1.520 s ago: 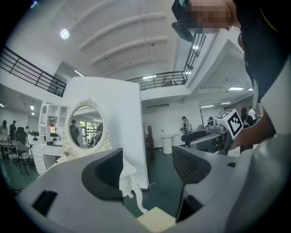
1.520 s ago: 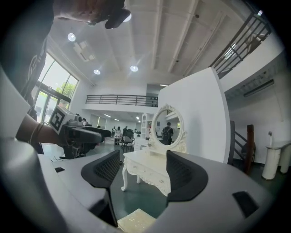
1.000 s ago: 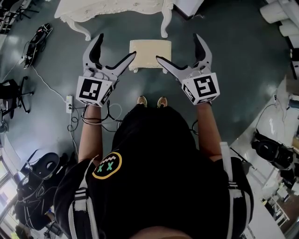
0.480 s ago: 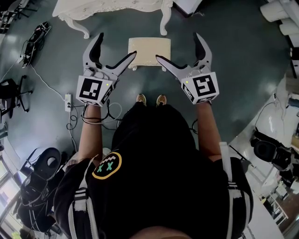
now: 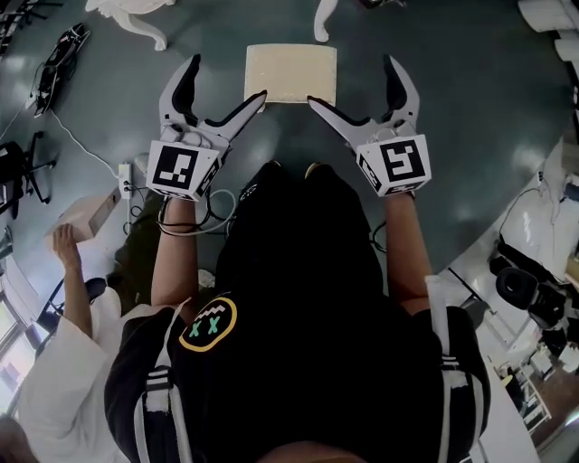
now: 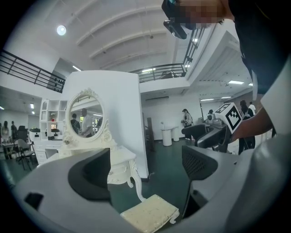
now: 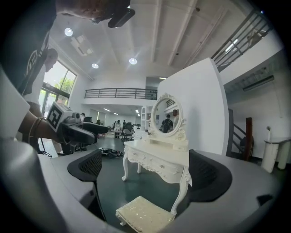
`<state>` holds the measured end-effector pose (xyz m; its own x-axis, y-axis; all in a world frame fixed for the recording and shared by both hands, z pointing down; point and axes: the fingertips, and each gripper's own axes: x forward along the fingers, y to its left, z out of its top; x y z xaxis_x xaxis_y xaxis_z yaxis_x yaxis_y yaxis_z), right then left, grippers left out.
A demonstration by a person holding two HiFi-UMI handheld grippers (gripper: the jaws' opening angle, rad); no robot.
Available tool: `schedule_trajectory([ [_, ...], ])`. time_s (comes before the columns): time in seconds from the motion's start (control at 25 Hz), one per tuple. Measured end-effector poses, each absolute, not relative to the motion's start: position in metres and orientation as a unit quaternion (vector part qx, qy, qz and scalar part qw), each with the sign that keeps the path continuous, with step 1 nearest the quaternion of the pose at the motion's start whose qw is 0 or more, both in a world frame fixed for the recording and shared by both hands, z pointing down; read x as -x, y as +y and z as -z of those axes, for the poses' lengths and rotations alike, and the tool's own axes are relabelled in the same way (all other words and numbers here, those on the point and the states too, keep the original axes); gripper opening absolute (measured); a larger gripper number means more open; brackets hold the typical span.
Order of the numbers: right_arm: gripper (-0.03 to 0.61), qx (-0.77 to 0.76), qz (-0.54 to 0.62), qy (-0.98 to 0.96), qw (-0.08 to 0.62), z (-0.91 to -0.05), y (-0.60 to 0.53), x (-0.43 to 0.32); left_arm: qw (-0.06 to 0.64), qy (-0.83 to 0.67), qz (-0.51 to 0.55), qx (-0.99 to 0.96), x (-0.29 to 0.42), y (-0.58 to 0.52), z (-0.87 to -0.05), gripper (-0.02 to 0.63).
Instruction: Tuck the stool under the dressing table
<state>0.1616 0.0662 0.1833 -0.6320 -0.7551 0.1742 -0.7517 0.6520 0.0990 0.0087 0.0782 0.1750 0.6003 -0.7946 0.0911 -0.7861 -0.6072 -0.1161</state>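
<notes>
The stool (image 5: 290, 74), cream with a padded top, stands on the dark green floor (image 5: 452, 108) just in front of the table (image 7: 159, 161), out in the open and not under it. In the head view only 2 of the table's white carved legs show at the top edge, and the stool's far right corner lies close to the right one (image 5: 323, 20). In the right gripper view the stool sits near that same leg.

The left gripper (image 5: 226, 83) and the right gripper (image 5: 353, 83) are held on either side of the stool's near edge. Each has its 2 jaws spread wide with nothing between them. In the head view each inner jaw tip lies by a near corner of the stool; no view shows contact. Both gripper views show the stool low in the gap between the jaws.

An oval mirror (image 6: 85, 116) in a carved frame stands on the table against a white wall panel (image 6: 122, 118).

At the lower left of the head view, a person in a white sleeve (image 5: 68, 362) holds a beige box (image 5: 90, 215). A power strip (image 5: 125, 176) lies on the floor nearby.
</notes>
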Motion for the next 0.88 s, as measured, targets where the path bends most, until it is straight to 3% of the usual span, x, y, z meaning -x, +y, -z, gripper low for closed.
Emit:
schedule_trajectory([
  [0.4,0.597,-0.423,-0.044,-0.895,0.133,-0.263,0.066,-0.176,-0.022,0.446,0.093,0.89,-0.01,0.075,-0.253,0.485],
  [0.88,0.597,-0.385,-0.151,-0.863,0.29,-0.623,0.011,-0.22,-0.184,0.437,0.222,0.852,-0.016,0.026,-0.606,0.491],
])
